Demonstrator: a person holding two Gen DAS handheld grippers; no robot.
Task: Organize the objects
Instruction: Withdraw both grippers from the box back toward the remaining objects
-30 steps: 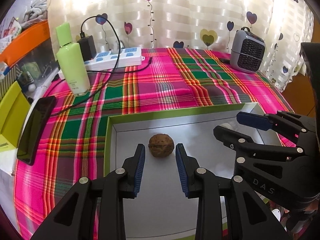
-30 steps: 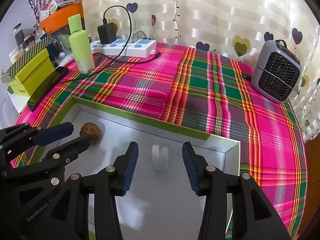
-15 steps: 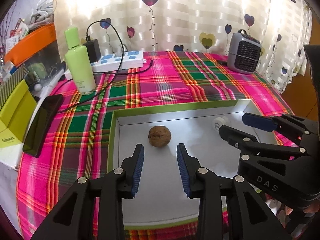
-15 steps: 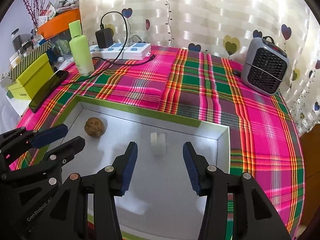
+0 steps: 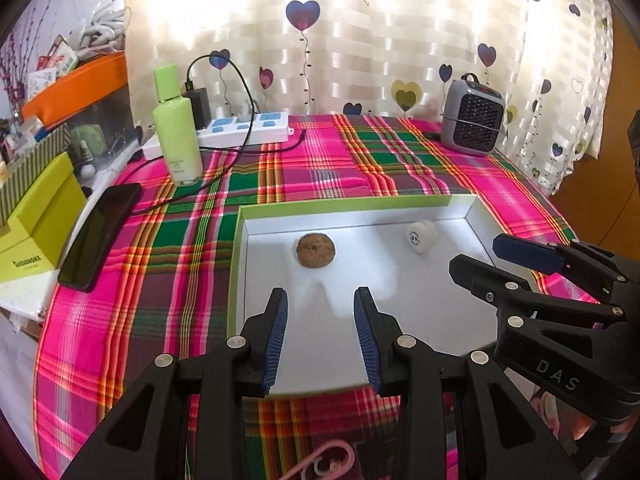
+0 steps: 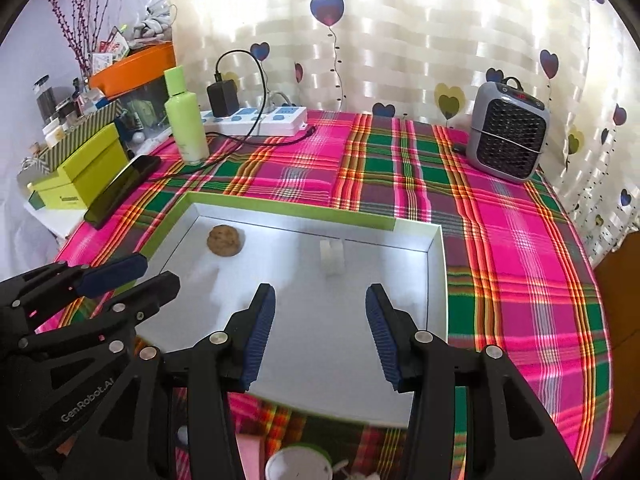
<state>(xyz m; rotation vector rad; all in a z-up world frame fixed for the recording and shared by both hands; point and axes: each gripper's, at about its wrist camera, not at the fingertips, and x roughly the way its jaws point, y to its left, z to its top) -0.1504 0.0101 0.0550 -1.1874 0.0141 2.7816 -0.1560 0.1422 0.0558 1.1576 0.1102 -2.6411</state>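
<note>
A shallow tray (image 5: 240, 264) (image 6: 436, 276) with a green rim and a white floor lies on the plaid cloth. In it sit a brown walnut (image 5: 316, 250) (image 6: 225, 241) and, to its right, a small white roll (image 5: 420, 236) (image 6: 332, 256). My left gripper (image 5: 320, 304) (image 6: 158, 272) hovers over the tray's near half, short of the walnut, open with nothing between its blue pads. My right gripper (image 6: 320, 296) (image 5: 476, 254) hangs beside it, short of the white roll, also open and holding nothing.
A light green bottle (image 5: 176, 128), a power strip (image 5: 248, 128) with a black charger and cable, a dark phone (image 5: 100, 236) and a yellow-green box (image 5: 36, 220) stand at the left. A grey heater (image 6: 506, 132) sits at the back right. A pink clip (image 5: 320, 460) lies at the near edge.
Both grippers have drawn back from the walnut and the white roll, which now lie farther ahead. More of the tray and its near edge shows.
</note>
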